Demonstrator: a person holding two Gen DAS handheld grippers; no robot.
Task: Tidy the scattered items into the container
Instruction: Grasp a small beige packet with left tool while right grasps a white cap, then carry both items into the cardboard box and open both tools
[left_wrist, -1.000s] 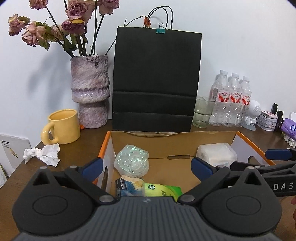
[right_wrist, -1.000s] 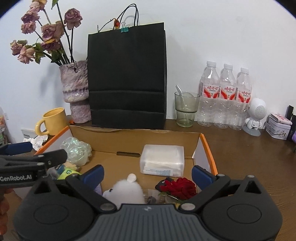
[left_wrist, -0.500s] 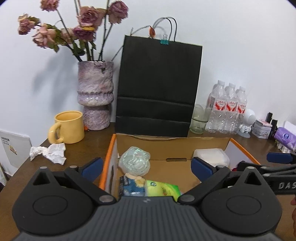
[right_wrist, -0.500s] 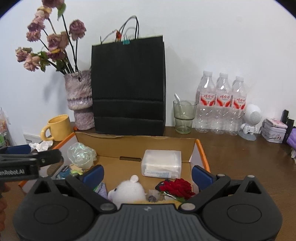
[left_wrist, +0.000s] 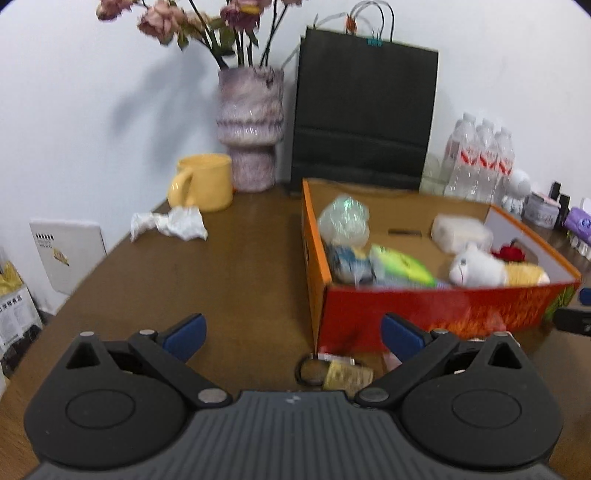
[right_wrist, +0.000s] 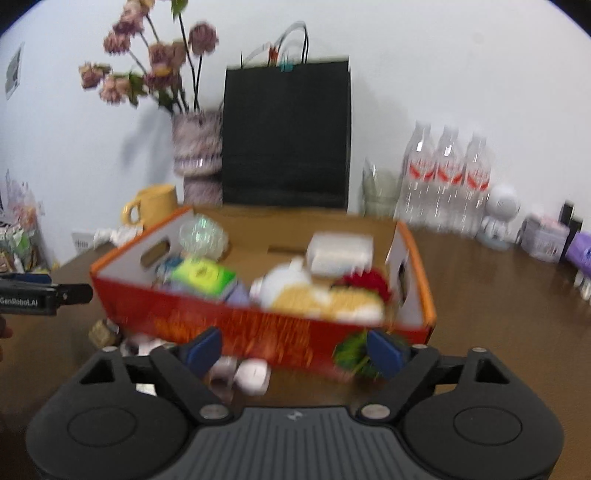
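Observation:
An orange-red cardboard box (left_wrist: 436, 306) stands on the brown table. In it lie a shiny bubble ball (left_wrist: 343, 218), a green packet (left_wrist: 399, 264), a white plush toy (left_wrist: 476, 266), a red rose (left_wrist: 511, 253) and a white plastic case (left_wrist: 461, 232). My left gripper (left_wrist: 291, 332) hangs open before the box's left front corner, with a small yellow item on a black ring (left_wrist: 336, 373) on the table under it. My right gripper (right_wrist: 295, 349) faces the box's front wall (right_wrist: 280, 328). Its jaws are closing with nothing pressed between them. Small white and pink items (right_wrist: 253, 374) lie below it.
A yellow mug (left_wrist: 203, 182), a crumpled tissue (left_wrist: 170, 225) and a vase of dried roses (left_wrist: 251, 122) are left of the box. A black paper bag (left_wrist: 364, 114) stands behind it. Water bottles (right_wrist: 447, 177), a glass (right_wrist: 380, 188) and a white figurine (right_wrist: 500, 214) line the back right.
Both grippers have drawn back from over the box, so its red front wall and the items before it now show. The right jaws have narrowed. The left view has swung left.

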